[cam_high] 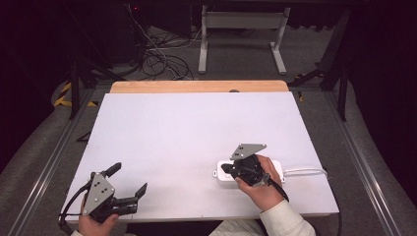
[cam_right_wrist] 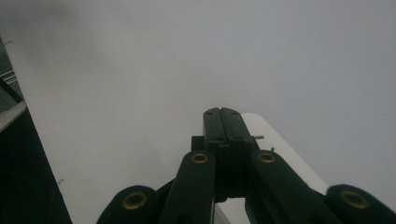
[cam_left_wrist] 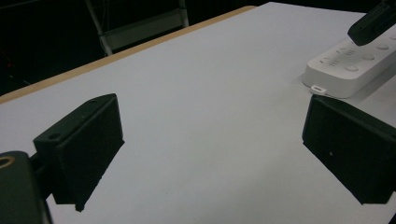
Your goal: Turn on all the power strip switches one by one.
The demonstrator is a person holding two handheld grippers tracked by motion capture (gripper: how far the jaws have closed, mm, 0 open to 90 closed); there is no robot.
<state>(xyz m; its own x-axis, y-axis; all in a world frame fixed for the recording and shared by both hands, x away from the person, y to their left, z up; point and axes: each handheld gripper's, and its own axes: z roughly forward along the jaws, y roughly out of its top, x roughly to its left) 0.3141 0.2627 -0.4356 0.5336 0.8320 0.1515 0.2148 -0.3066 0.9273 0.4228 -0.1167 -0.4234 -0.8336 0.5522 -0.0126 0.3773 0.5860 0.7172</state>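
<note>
My left tongs [cam_high: 129,186] hang spread wide at the near edge of the surface [cam_high: 196,128], holding nothing, the hand low and tipped so the grey plate faces up. Between their jaws, in the left gripper view, I see bare white surface, with the power strip [cam_left_wrist: 348,70] off to the far right of them.

My right tongs [cam_high: 226,168] are pressed shut with nothing between them; in the right gripper view the two jaws meet flat, and the strip's rounded white end [cam_right_wrist: 268,140] sits directly under their tip. The right hand [cam_high: 263,184] is angled down over the strip, wrist bent, tip aimed towards the strip's left end.

The job in hand looks like pushing a button on the strip with the closed tip (I can't tell whether it touches yet). I'd keep the jaws shut, come straight down on the button's centre, and press gently so the strip doesn't skid. Beyond it, the cord [cam_high: 305,171] trails off to the right.
</note>
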